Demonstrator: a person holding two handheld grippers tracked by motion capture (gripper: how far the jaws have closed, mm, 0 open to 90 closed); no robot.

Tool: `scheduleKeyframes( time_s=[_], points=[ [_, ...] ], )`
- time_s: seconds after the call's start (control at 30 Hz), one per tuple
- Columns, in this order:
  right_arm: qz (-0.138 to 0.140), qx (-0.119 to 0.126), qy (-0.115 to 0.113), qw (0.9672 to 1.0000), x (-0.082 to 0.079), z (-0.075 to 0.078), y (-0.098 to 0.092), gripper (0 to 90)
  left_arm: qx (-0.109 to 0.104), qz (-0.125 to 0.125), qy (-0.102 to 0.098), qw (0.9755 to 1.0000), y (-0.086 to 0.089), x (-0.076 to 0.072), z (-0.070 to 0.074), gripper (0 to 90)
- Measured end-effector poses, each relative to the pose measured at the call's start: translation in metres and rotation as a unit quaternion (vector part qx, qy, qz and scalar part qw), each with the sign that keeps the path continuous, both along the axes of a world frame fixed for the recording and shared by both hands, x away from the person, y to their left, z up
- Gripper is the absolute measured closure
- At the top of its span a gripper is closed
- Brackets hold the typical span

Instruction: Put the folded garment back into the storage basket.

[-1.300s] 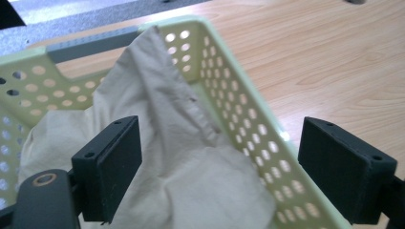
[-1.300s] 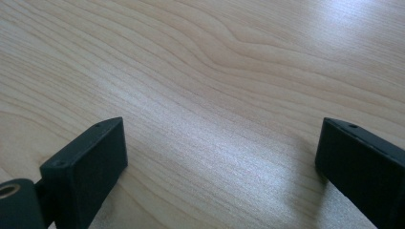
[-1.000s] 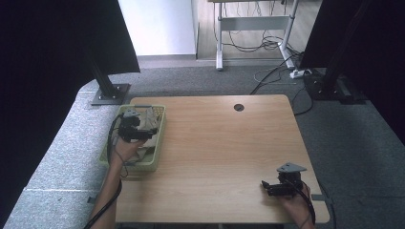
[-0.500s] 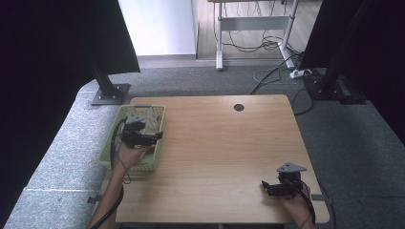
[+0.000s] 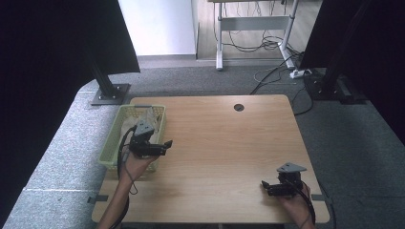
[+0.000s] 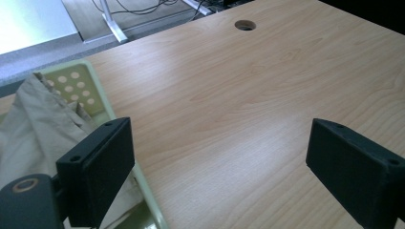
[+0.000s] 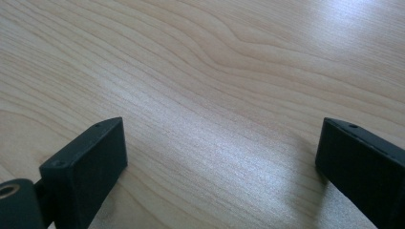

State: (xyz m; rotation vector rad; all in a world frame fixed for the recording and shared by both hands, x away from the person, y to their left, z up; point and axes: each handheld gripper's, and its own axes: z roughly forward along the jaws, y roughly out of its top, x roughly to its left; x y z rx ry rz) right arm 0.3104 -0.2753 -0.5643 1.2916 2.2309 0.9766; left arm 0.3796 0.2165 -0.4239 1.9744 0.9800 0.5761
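The left gripper (image 5: 165,143) has swung out of the green basket (image 5: 111,143) at the desk's (image 5: 229,157) left edge and now hangs over its inner rim, pointing across the bare wood, jaws wide apart and holding nothing. The beige cloth (image 6: 33,124) stays bunched in the basket, so it looks released or never taken, and pulling it out remains to be done. The right gripper (image 5: 265,186) rests near the front right corner, jaws also wide and empty
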Motion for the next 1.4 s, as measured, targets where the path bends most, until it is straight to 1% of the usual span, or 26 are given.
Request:
scheduleKeyframes(
  time_s=[0.03,0.13,0.2,0.23,0.3,0.37,0.43,0.5,0.53,0.63,0.67,0.73,0.77,0.87,0.9,0.93,1.0,1.07,1.13,1.17,1.2,1.23,1.27,1.33,1.37,1.4],
  points=[
    [0.000,0.000,0.000,1.0000,0.000,0.000,0.000,3.1,-0.002,-0.004,-0.002,1.0000,-0.003,-0.004,-0.001,8.7],
    [0.000,0.000,0.000,1.0000,0.000,0.000,0.000,3.1,-0.002,-0.008,-0.005,1.0000,-0.008,-0.009,-0.003,8.4],
    [0.000,0.000,0.000,1.0000,0.000,0.000,0.000,3.1,-0.002,-0.008,-0.005,1.0000,-0.008,-0.009,-0.003,8.3],
    [0.000,0.000,0.000,1.0000,0.000,0.000,0.000,3.1,-0.009,-0.014,-0.008,0.9998,-0.011,-0.014,-0.006,8.3],
    [0.000,0.000,0.000,1.0000,0.000,0.000,0.000,3.1,-0.011,-0.017,-0.007,0.9998,-0.013,-0.017,-0.007,7.8],
    [0.000,0.000,0.000,1.0000,0.000,0.000,0.000,3.1,-0.010,-0.019,-0.007,0.9997,-0.014,-0.018,-0.008,7.7],
    [0.001,0.000,-0.001,1.0000,0.000,0.000,0.000,3.1,-0.006,-0.023,-0.008,0.9997,-0.019,-0.022,-0.012,7.5],
    [0.001,0.000,-0.001,1.0000,0.000,0.000,0.000,3.1,-0.006,-0.023,-0.008,0.9997,-0.019,-0.022,-0.012,7.3],
    [0.001,0.000,-0.001,1.0000,0.000,0.000,0.000,3.1,-0.007,-0.025,-0.007,0.9996,-0.022,-0.026,-0.016,7.3],
    [0.001,0.000,-0.001,1.0000,0.000,0.000,0.000,3.1,-0.011,-0.023,-0.007,0.9996,-0.023,-0.027,-0.019,5.1],
    [0.001,0.000,-0.001,1.0000,0.000,0.000,0.000,3.1,-0.016,-0.020,-0.007,0.9996,-0.024,-0.029,-0.022,5.1],
    [0.002,0.000,-0.002,1.0000,0.000,0.000,0.000,3.1,-0.016,-0.020,-0.007,0.9996,-0.024,-0.029,-0.022,4.2],
    [0.002,0.000,-0.002,1.0000,0.000,0.000,0.000,3.1,-0.027,-0.021,-0.003,0.9994,-0.026,-0.032,-0.028,4.2],
    [0.003,0.000,-0.002,1.0000,0.000,0.000,0.000,3.1,-0.029,-0.021,-0.002,0.9994,-0.027,-0.033,-0.030,3.9],
    [0.003,0.000,-0.002,1.0000,0.000,0.000,0.000,3.1,-0.031,-0.022,0.001,0.9993,-0.029,-0.035,-0.036,3.9],
    [0.003,0.000,-0.002,1.0000,0.000,0.000,0.000,3.1,-0.031,-0.022,0.001,0.9993,-0.029,-0.035,-0.036,3.9],
    [0.003,0.000,-0.002,1.0000,0.000,0.000,0.000,3.1,-0.034,-0.023,0.003,0.9992,-0.031,-0.038,-0.042,3.9],
    [0.003,0.000,-0.002,1.0000,0.000,0.000,0.000,3.1,-0.033,-0.025,0.005,0.9991,-0.033,-0.038,-0.045,3.9],
    [0.003,0.000,-0.002,1.0000,0.000,0.000,0.000,3.1,-0.026,-0.026,0.006,0.9993,-0.037,-0.041,-0.053,3.9],
    [0.003,0.000,-0.002,1.0000,0.000,0.000,0.000,3.1,-0.026,-0.026,0.006,0.9993,-0.037,-0.041,-0.053,3.9],
    [0.003,0.000,-0.002,1.0000,0.000,0.000,0.000,3.1,-0.026,-0.027,0.006,0.9993,-0.039,-0.042,-0.058,3.9],
    [0.003,0.000,-0.002,1.0000,0.000,0.000,0.000,3.1,-0.026,-0.027,0.006,0.9993,-0.039,-0.042,-0.058,4.0],
    [0.003,0.000,-0.002,1.0000,0.000,0.000,0.000,3.1,-0.025,-0.028,0.005,0.9993,-0.042,-0.044,-0.063,4.0],
    [0.003,0.000,-0.002,1.0000,0.000,0.000,0.000,3.1,-0.025,-0.028,0.005,0.9993,-0.042,-0.044,-0.063,4.1],
    [0.003,0.000,-0.002,1.0000,0.000,0.000,0.000,3.1,-0.021,-0.030,0.004,0.9993,-0.047,-0.045,-0.070,4.1],
    [0.003,0.000,-0.002,1.0000,0.000,0.000,0.000,3.1,-0.020,-0.031,0.004,0.9993,-0.049,-0.045,-0.072,4.1]
  ],
)
